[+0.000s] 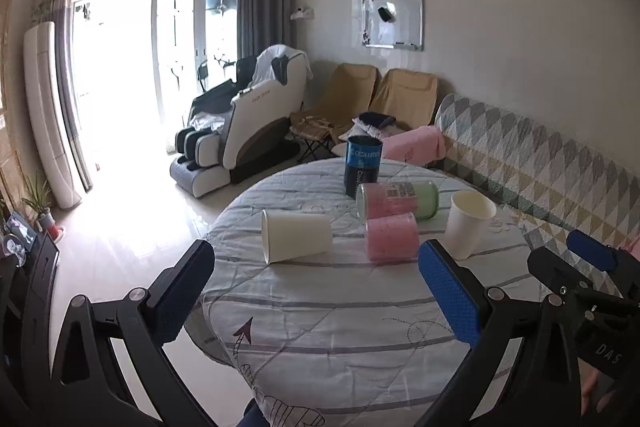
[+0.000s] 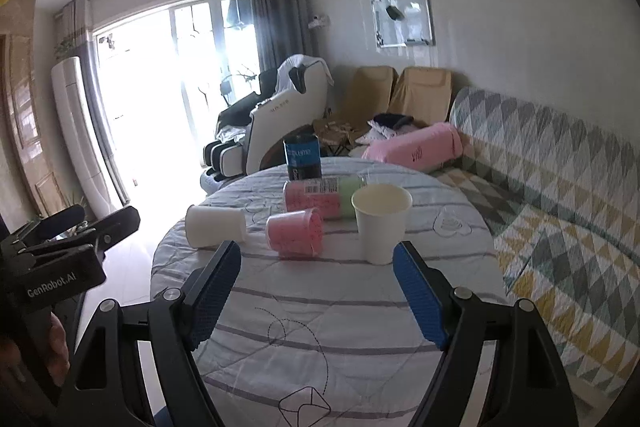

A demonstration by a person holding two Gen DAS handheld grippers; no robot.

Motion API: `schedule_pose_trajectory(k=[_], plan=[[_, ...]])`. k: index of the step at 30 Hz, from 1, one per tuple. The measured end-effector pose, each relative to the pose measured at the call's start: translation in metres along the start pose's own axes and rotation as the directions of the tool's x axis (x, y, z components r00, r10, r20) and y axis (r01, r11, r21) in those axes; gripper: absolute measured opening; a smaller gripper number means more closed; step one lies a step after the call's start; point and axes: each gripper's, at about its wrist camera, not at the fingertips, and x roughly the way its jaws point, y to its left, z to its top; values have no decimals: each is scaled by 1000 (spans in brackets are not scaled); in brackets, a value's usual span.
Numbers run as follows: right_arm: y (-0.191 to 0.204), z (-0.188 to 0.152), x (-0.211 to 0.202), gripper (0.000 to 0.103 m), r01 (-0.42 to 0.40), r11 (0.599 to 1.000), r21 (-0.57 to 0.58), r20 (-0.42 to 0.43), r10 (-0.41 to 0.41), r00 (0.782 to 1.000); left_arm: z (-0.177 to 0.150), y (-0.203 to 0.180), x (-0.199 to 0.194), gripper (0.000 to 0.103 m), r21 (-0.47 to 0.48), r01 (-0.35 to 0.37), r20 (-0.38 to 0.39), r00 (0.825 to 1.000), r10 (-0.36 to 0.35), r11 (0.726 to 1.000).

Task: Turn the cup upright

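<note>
A white paper cup (image 1: pixel 296 237) lies on its side on the round table (image 1: pixel 320 307), mouth to the left; it also shows in the right wrist view (image 2: pixel 216 225). A second white paper cup (image 1: pixel 468 223) (image 2: pixel 381 223) stands upright to its right. A pink cup (image 1: pixel 391 237) (image 2: pixel 296 233) lies on its side between them. My left gripper (image 1: pixel 316 291) is open and empty, short of the lying white cup. My right gripper (image 2: pixel 318 291) is open and empty, short of the pink and upright cups.
A pink-and-green container (image 1: pixel 400 201) (image 2: pixel 324 197) lies behind the cups. A dark blue can (image 1: pixel 362 167) (image 2: pixel 303 157) stands at the table's far side. A patterned sofa (image 1: pixel 540 163) runs along the right; a massage chair (image 1: pixel 248 123) stands beyond.
</note>
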Motion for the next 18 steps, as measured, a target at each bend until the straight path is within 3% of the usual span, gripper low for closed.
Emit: schedule_pose_trajectory(k=[18], plan=[[-3, -1, -6, 80, 20, 999, -39, 69, -17, 997, -2, -25, -4, 103, 23, 8, 30, 1000, -8, 1000]])
